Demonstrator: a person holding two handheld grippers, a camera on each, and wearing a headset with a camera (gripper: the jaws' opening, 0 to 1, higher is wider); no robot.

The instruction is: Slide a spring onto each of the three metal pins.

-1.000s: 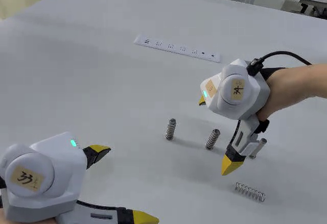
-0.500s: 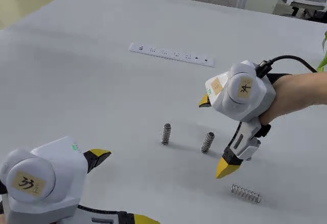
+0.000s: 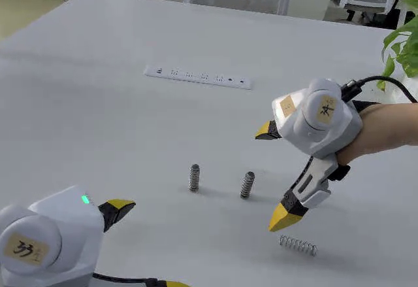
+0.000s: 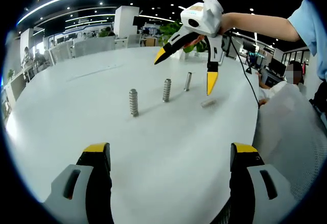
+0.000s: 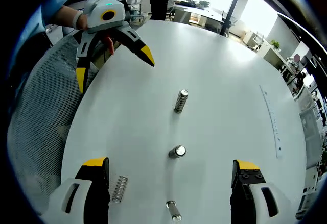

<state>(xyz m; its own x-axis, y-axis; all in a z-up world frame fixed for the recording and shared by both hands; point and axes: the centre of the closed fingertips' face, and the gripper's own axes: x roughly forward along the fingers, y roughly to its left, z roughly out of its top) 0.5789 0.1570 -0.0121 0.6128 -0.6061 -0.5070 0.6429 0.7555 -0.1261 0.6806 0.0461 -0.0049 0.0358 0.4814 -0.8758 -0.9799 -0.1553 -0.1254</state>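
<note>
In the head view, the first sprung pin (image 3: 194,178) and the second sprung pin (image 3: 247,185) stand upright side by side on the white tabletop (image 3: 78,104), coils around them. The loose spring (image 3: 298,245) lies flat nearer the person, its long axis roughly parallel to that pair. The right gripper (image 3: 274,176) hangs over it, jaws wide apart and empty, lower tip close above the spring. The left gripper (image 3: 144,244), also spread and empty, sits at the lower left. A power strip (image 3: 198,76) lies well beyond.

In the left gripper view, the bare pin (image 4: 188,81) stands upright, ending the row, with the loose spring just beside it.

The right gripper view looks down the pins' axes, and the spring lies by one jaw.
</note>
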